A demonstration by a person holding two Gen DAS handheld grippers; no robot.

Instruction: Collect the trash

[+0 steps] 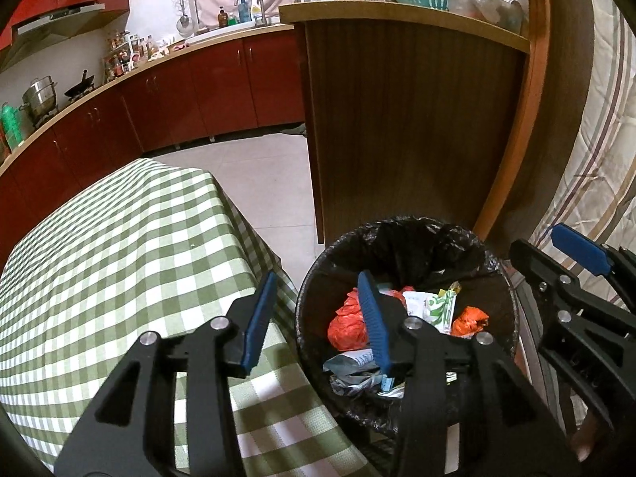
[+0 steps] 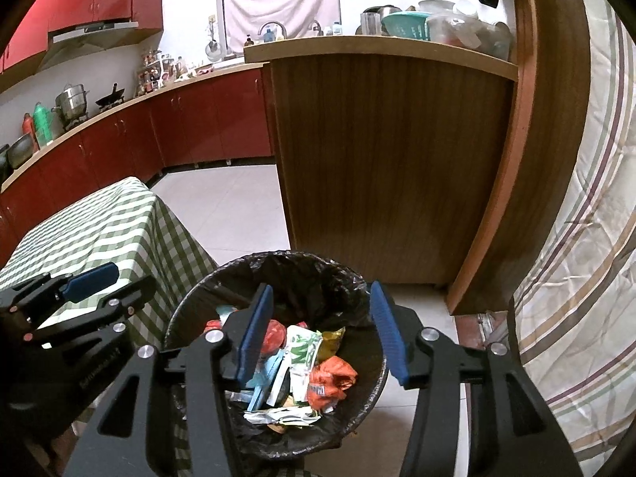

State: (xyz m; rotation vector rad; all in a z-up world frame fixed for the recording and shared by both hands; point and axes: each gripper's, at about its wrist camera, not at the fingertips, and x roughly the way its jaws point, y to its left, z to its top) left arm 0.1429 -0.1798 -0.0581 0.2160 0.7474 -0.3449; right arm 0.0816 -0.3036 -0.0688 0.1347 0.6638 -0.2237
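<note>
1. Beside the draped bench (image 1: 131, 254), with its green-and-white checked cloth, a round trash bin (image 2: 373, 381) lined with a black bag stands on the pale tiled floor (image 2: 234, 206).
2. Crumpled trash (image 2: 306, 361) lies heaped inside the bin: orange plastic, a green-and-white packet, blue and white scraps.
3. Above the bin's bench-side rim hangs the left claw (image 1: 318, 314), its blue pads apart with nothing between them; one pad sits over the cloth's edge, the other over the bin's mouth.
4. Just over the bin's opening hangs the right claw (image 2: 322, 334), pads likewise apart and empty, the trash showing through the gap.
5. Both claws are near each other, side by side, not touching.
6. Behind the bin rises a wooden partition (image 2: 381, 167) with a cluttered ledge on top; the bin's far rim sits close to its foot.
7. Open floor runs between the bench's far corner and the red cabinets (image 1: 222, 87) along the wall.
8. Right of the bin, a curved wooden frame and a striped quilt (image 2: 588, 262) close that side off.
</note>
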